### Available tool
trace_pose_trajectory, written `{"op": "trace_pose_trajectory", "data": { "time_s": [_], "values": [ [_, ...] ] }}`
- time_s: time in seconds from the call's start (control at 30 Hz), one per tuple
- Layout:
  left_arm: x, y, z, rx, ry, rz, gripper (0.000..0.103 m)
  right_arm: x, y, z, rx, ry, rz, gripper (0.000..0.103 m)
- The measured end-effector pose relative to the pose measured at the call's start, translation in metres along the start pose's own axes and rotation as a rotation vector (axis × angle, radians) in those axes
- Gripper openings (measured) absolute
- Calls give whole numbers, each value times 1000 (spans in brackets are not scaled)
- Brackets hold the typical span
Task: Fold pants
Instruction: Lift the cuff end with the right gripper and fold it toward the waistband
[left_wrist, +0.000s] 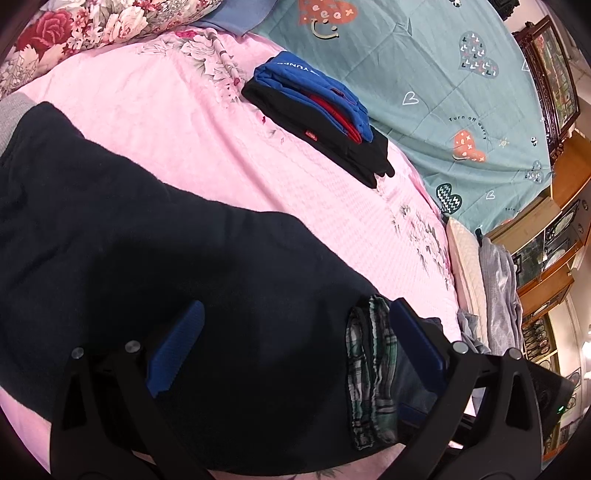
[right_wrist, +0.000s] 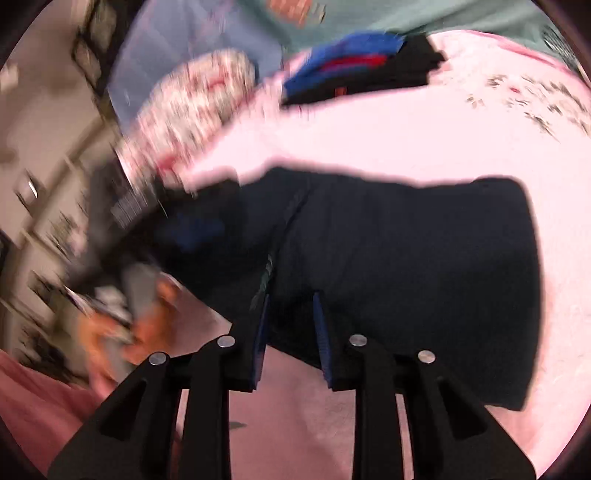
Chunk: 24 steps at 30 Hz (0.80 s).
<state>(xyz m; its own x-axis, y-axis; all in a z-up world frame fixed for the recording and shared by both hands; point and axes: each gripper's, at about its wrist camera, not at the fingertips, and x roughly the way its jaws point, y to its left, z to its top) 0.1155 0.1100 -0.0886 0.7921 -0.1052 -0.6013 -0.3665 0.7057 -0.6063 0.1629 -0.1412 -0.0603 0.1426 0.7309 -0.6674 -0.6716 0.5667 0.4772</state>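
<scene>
A pair of dark navy pants (left_wrist: 155, 258) lies spread on a bed covered by a pink sheet (left_wrist: 192, 122). In the left wrist view the pants fill the space directly under and ahead of the left gripper (left_wrist: 291, 328), with their long axis running away to its far left, where a grey cuff (left_wrist: 13, 110) is cut off by the frame edge. This gripper is spread wide and holds nothing; a plaid lining (left_wrist: 369, 369) shows just inside its right-hand finger.

In the right wrist view the right gripper (right_wrist: 291, 306) is narrowed over the near edge of the pants, the blue pads at the cloth. Motion blur makes it impossible to say whether fabric is pinched between them. The pants stretch ahead of it and to its right.

Well beyond both grippers sits a stack of folded clothes (left_wrist: 317, 110). In the right view, everything to the gripper's left is too smeared to identify, including an orange shape.
</scene>
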Motion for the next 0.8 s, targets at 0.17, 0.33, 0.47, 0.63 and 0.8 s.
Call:
{"op": "trace_pose_trajectory", "data": {
  "time_s": [0.17,0.33,0.47,0.63,0.8],
  "values": [
    [-11,-26,-8,119,-57,20,101,-46,-58,24,216,-260,-116,41],
    [-18,-98,-44,416,-7,-178,101,-18,-110,34,386,-234,-105,40],
    [20,-120,-79,545,238,-193,101,-13,-133,22,479,-236,-60,27],
    [23,-111,-88,580,342,-78,101,-27,-137,16,513,-248,-47,28],
    [-2,-93,-83,545,299,-76,101,-42,-84,15,350,-257,84,31]
  ]
}}
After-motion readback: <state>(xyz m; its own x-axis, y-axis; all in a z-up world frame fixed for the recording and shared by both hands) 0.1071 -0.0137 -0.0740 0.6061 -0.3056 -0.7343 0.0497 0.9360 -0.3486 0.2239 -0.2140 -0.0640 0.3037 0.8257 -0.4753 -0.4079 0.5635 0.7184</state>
